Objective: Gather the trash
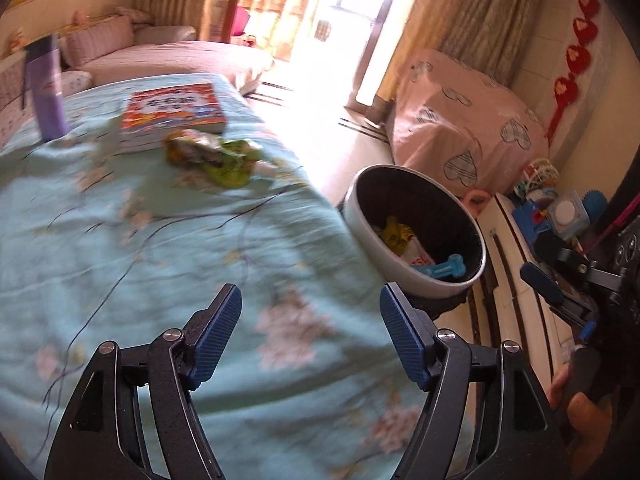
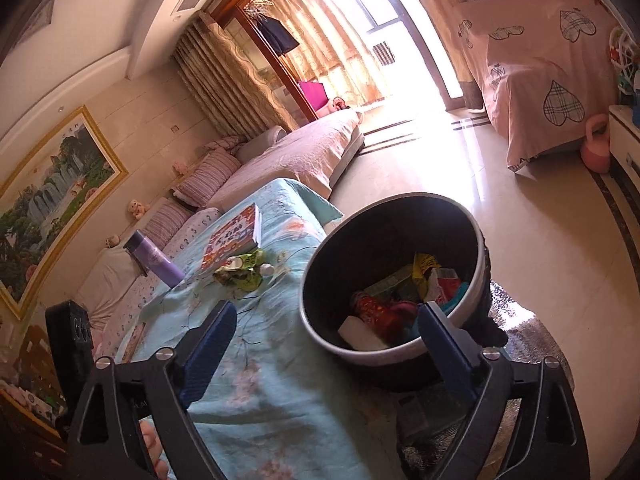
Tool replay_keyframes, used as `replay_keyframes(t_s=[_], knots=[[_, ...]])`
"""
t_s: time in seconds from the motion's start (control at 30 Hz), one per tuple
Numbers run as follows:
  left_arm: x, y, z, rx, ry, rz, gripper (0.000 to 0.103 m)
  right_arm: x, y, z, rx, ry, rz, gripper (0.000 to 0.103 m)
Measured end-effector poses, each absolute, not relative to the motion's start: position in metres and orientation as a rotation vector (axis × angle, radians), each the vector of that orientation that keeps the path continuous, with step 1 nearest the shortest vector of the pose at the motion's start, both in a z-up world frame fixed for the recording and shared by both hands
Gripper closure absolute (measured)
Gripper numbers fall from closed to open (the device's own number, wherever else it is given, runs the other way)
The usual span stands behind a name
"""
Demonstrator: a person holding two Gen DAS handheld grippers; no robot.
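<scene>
A round trash bin (image 1: 362, 216) with a white rim and a black inside stands beside the table's right edge, with several wrappers and a blue plastic piece in it. In the right wrist view the bin (image 2: 360, 248) sits just ahead. Crumpled green and yellow wrappers (image 1: 212, 156) lie on the teal floral tablecloth (image 1: 160, 260) near a book; they also show as wrappers (image 2: 240, 274) in the right wrist view. My left gripper (image 1: 310, 294) hovers open over the cloth, nothing between its fingers. My right gripper (image 2: 326, 310) is open and empty at the bin's near rim.
A red book (image 1: 176, 110) and a purple bottle (image 1: 46, 92) stand on the table's far side. A sofa (image 2: 288, 152) lies beyond. Pink-covered furniture (image 1: 460, 128) and a white cabinet (image 1: 508, 264) with toys stand right of the bin. Tiled floor (image 2: 540, 232) spreads around.
</scene>
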State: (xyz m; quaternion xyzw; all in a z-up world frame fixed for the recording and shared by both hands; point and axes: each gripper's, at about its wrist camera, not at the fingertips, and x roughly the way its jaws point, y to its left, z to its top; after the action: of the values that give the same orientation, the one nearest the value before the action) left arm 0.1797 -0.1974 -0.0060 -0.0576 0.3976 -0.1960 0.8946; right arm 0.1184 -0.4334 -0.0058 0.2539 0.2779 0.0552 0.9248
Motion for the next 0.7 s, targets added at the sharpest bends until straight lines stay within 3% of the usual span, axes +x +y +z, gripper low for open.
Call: replay_keyframes(t_s=[0.37,0.4,0.5,0.7], knots=[[0.098,-0.115,-0.002,-0.126,0.682,-0.313,0.024,0.070,-0.363,-0.005,0.477,0.541,0.120,0.002],[0.089,-0.111,0.001,-0.117,0.650,-0.308,0.022,0.064,-0.358,0.003,0.447,0.521,0.114,0.002],[0.061,-0.096,0.010,-0.096,0.522,-0.230,0.001,0.041,-0.343,0.027,0.343,0.416,0.065,0.000],[0.037,-0.080,0.014,-0.073,0.405,-0.150,0.000,0.016,-0.325,0.028,0.258,0.315,0.014,0.000]])
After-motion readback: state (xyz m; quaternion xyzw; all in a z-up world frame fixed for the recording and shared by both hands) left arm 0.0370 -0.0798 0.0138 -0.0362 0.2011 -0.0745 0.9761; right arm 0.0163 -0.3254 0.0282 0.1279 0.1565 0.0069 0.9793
